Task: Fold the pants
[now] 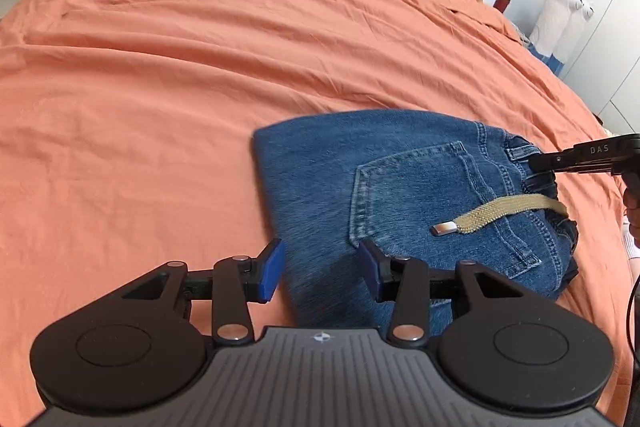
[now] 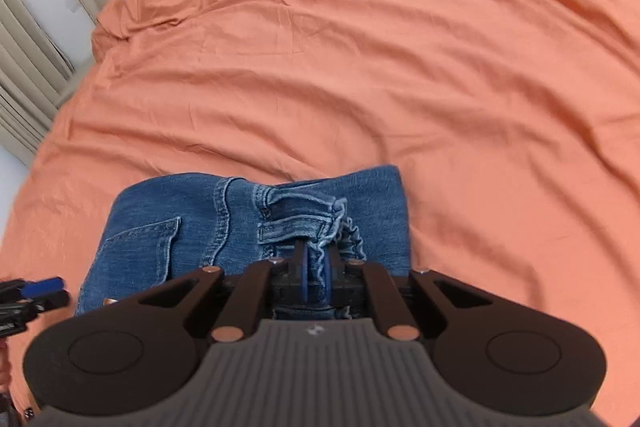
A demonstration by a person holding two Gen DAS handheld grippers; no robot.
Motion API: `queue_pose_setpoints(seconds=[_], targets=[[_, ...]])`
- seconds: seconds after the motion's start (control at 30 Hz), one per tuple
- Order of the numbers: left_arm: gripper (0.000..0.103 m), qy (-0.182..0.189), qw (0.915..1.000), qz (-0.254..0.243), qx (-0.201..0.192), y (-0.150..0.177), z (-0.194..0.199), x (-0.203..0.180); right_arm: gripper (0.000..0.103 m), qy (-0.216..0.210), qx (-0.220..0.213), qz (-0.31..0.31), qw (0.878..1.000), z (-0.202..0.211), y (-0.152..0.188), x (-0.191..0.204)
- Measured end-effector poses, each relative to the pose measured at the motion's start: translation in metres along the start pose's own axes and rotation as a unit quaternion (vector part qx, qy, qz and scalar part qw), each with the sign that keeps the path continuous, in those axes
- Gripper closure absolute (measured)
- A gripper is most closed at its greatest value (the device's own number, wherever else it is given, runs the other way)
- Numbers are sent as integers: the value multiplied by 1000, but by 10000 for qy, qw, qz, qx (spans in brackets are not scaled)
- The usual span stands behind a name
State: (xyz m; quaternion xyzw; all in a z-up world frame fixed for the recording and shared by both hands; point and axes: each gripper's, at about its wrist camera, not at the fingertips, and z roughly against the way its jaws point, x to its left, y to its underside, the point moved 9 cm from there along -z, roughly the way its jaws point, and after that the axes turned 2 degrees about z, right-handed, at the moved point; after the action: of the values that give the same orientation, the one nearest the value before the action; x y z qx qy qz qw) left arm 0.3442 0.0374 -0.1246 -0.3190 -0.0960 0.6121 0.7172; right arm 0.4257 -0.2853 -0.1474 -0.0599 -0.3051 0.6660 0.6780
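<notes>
The folded jeans (image 1: 400, 195) lie on my orange bed (image 1: 200, 87). My right gripper (image 2: 316, 275) is pinched tight on their waistband. My left gripper (image 1: 322, 273) hovers wide apart over their near edge, holding nothing.

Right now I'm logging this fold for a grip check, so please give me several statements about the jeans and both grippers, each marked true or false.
1. The right gripper is shut on the waistband of the blue jeans. True.
2. The left gripper is clamped on the jeans. False: its jaws stand open, with the blue pads apart over the edge of the denim.
3. The jeans lie spread out at full length. False: they lie folded into a compact bundle on the orange bedsheet.
4. A back pocket faces up. True.
5. A tan drawstring with a metal tip lies across the denim. True.
6. The bedsheet is white. False: it is orange.
</notes>
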Motion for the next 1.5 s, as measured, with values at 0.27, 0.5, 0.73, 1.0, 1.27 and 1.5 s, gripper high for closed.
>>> queue_pose_setpoints(seconds=[0.27,0.5,0.73,1.0,1.27,1.5], targets=[[54,14,9998,105,-167,-7,8,2,68,-723,-531,-515,9946,38,7,-21],[54,-29,9996,232,-135,-2,14,-2,54,-1295,-456,-1684,9761,45,66,-54],[54,-176,9991,378,26,8,6,-3,51,-2173,-76,-2776,9358,22,107,-69],[54,-353,9976,583,147,6,4,-1,51,-2865,57,-3070,9075,-19,80,-64],[54,-660,9959,600,161,1,-2,2,93,-2512,-620,-1508,9541,18,43,-24],[54,-494,9983,317,65,-6,-14,-18,95,-1941,-995,-1070,9700,52,31,-33]])
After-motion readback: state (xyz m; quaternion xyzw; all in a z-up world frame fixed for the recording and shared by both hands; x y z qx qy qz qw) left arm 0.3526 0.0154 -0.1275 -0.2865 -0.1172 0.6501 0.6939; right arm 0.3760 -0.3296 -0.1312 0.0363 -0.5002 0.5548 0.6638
